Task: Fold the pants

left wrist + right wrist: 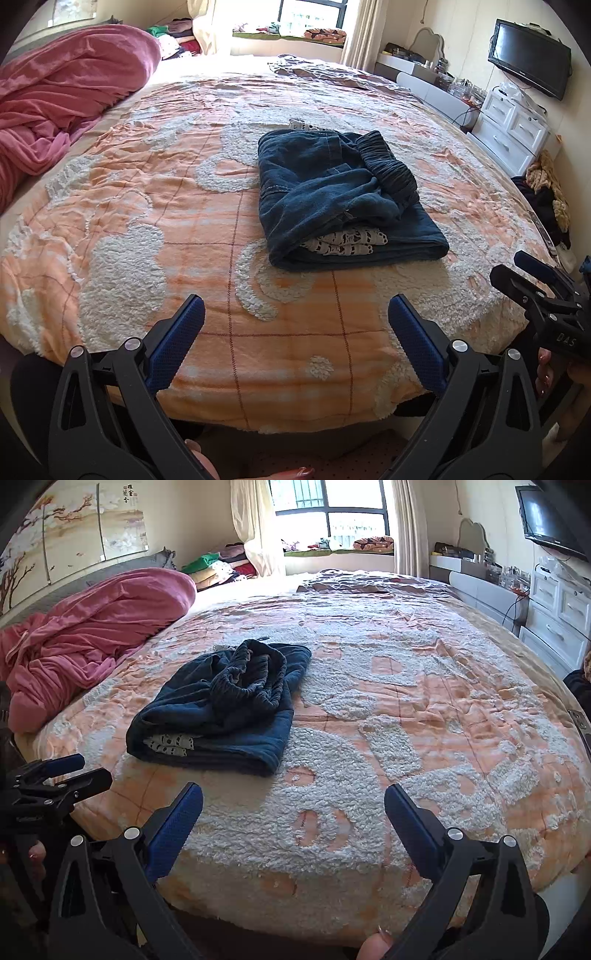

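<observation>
The left gripper (295, 317) is spread wide and holds nothing, hovering at the near edge of the bed (110, 206). The right gripper (293, 805) is likewise spread and unloaded, just beside it. The dark blue pants (332, 199) lie folded into a compact bundle on the orange-and-white bedspread (406, 720), well apart from both grippers. A pink quilt (92, 627) is bunched at the left.

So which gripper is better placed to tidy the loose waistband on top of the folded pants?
Probably the right gripper: the waistband lies on the right side of the pants. The left gripper is also open and empty but faces their left part.
</observation>
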